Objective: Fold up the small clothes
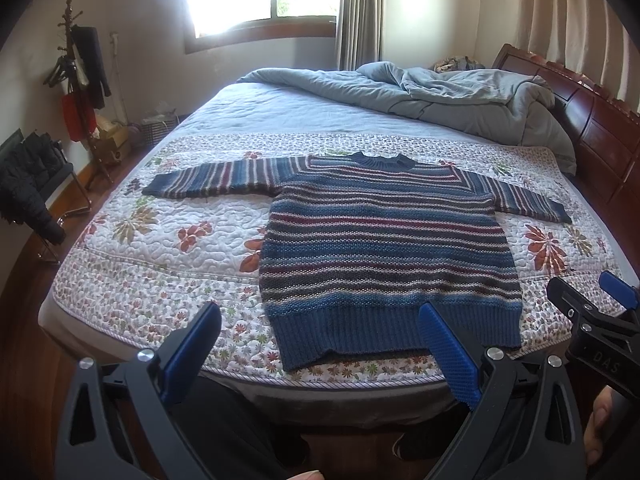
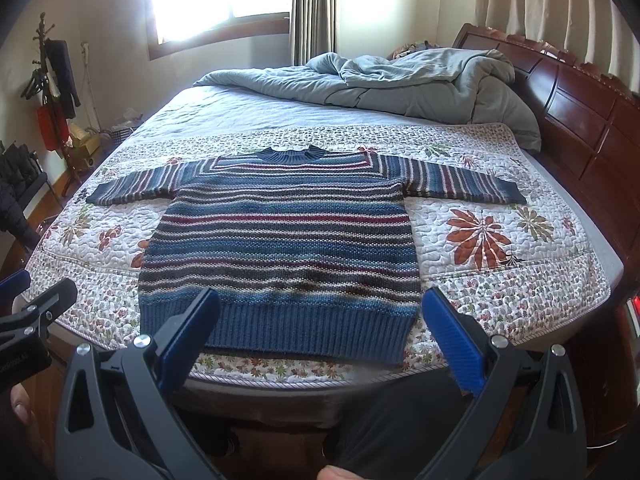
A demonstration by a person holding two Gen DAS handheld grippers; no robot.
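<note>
Seemingly before any fold has begun, a blue, maroon and cream striped knitted sweater [image 2: 280,240] lies flat and face up on a white floral quilted bedspread [image 2: 500,280], its ribbed hem near the bed's front edge, its collar pointing toward a rumpled grey duvet [image 2: 420,84] and both sleeves stretched out sideways. Both tools hang short of the mattress edge, touching nothing: the left gripper [image 1: 320,344] has its blue-padded fingers [image 1: 448,352] spread wide and empty, and the right gripper [image 2: 320,332] is likewise parted and empty. Trouble could come from the knit itself: it looks thick and stretchy, so a pinch at the hem may catch only the top layer, or snag the quilt beneath and drag it along. A lift from one corner alone would probably skew the body and pull a sleeve out of line. The hem also sits close to the edge, so a careless tug toward the person could slide the garment off the bed.
</note>
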